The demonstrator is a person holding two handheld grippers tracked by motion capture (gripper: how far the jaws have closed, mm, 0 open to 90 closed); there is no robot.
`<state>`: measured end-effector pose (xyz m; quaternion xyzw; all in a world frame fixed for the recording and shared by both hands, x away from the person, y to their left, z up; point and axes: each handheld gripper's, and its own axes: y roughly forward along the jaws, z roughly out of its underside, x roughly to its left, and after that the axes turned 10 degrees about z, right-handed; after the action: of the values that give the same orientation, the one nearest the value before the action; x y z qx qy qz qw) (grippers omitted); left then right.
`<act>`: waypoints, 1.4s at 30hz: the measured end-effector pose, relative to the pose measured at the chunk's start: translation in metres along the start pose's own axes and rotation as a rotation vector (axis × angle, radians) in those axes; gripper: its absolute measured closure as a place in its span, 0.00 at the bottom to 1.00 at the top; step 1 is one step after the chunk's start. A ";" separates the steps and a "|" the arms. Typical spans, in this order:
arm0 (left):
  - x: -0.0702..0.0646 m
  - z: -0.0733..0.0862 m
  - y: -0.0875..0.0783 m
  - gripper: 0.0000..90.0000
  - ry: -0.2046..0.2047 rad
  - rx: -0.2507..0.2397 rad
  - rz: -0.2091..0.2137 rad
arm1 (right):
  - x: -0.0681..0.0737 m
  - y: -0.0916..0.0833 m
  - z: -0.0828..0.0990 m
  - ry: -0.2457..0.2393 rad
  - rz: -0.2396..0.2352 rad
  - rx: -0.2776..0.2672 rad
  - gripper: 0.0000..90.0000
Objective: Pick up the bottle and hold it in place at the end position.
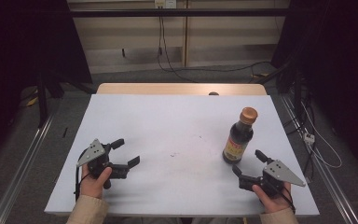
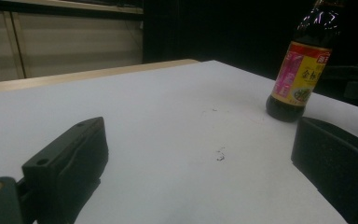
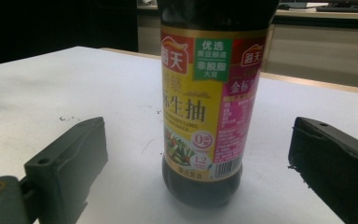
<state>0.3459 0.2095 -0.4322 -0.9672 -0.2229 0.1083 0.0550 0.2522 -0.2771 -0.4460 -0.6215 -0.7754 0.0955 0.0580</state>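
One bottle [image 1: 239, 136] of dark soy sauce is standing upright on the right half of the white table [image 1: 168, 126]. We are judging it glass or hard plastic, fairly heavy with liquid, smooth and likely slippery; we are favouring a grip on the labelled body, low down. It is showing a brown cap and a yellow-pink label. The right gripper [image 1: 248, 163] is sitting just beside it, jaws wide, holding nothing; the left gripper [image 1: 126, 151] is likewise gaping empty, well apart.
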 end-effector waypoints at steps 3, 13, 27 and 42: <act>0.000 0.000 -0.001 0.04 -0.002 -0.014 -0.002 | 0.000 0.000 0.000 -0.001 -0.003 0.001 0.04; 0.000 0.001 0.000 0.04 0.000 0.000 0.003 | 0.000 0.001 -0.001 -0.004 -0.001 0.002 0.05; 0.001 0.001 -0.001 0.04 0.000 -0.005 -0.001 | 0.004 0.005 -0.016 -0.004 0.000 0.008 0.08; -0.001 0.001 0.000 0.05 0.009 -0.003 0.020 | -0.003 0.024 -0.051 0.021 0.055 0.001 0.14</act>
<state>0.3452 0.2091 -0.4333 -0.9700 -0.2133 0.1042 0.0534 0.2867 -0.2707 -0.4013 -0.6437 -0.7572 0.0910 0.0638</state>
